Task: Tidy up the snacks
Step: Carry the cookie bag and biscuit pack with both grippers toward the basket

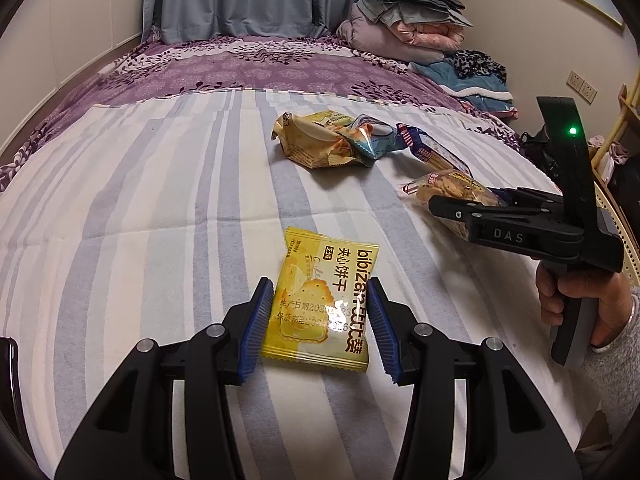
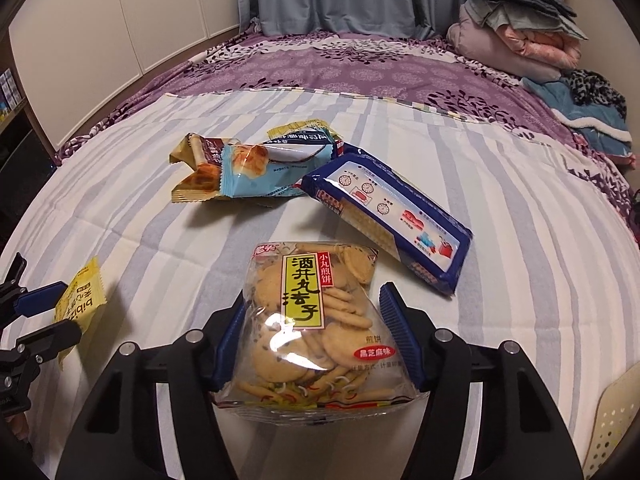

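Left wrist view shows the left gripper (image 1: pixel 320 316) with its fingers (image 1: pixel 256 324) pinching the yellow biscuit packet (image 1: pixel 320 300) at both side edges, low over the striped bed sheet (image 1: pixel 160 200). In the right wrist view, the right gripper (image 2: pixel 316 340) has its fingers (image 2: pixel 400 332) against the clear cracker bag (image 2: pixel 312 328), seemingly gripping it. Squeezing gently should spare the crackers, and lifting straight should clear the blue packet (image 2: pixel 388 216) close by. No box or tray for sorting is clearly visible; the remaining packets (image 2: pixel 248 168) lie loose on the bed.
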A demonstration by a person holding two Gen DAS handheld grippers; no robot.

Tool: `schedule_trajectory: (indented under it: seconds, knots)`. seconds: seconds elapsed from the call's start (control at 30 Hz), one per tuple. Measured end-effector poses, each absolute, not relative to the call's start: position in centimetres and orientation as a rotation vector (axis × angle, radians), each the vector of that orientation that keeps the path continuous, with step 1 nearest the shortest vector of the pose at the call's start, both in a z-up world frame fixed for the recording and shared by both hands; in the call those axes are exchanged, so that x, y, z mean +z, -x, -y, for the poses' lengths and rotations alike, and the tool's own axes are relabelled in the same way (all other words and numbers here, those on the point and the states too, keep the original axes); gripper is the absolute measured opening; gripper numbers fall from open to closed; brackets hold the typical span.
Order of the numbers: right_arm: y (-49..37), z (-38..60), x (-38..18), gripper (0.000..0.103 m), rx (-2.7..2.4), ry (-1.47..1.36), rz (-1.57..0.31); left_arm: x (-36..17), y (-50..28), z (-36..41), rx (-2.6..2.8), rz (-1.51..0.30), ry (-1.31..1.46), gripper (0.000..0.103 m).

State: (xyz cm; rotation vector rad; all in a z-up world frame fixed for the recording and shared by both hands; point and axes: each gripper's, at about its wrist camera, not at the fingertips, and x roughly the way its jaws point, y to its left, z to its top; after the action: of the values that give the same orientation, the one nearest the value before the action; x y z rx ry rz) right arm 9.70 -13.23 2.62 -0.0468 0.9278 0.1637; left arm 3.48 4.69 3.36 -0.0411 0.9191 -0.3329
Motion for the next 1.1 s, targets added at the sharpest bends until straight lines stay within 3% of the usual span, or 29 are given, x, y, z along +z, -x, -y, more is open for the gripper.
schedule_trajectory:
  seconds: [1.1]
  knots:
    - [1.1,21.5,10.5,0.062,0.04,-0.141,-0.711,8.7,0.9,-1.0,-0.374,-0.823,-0.044,0.049]
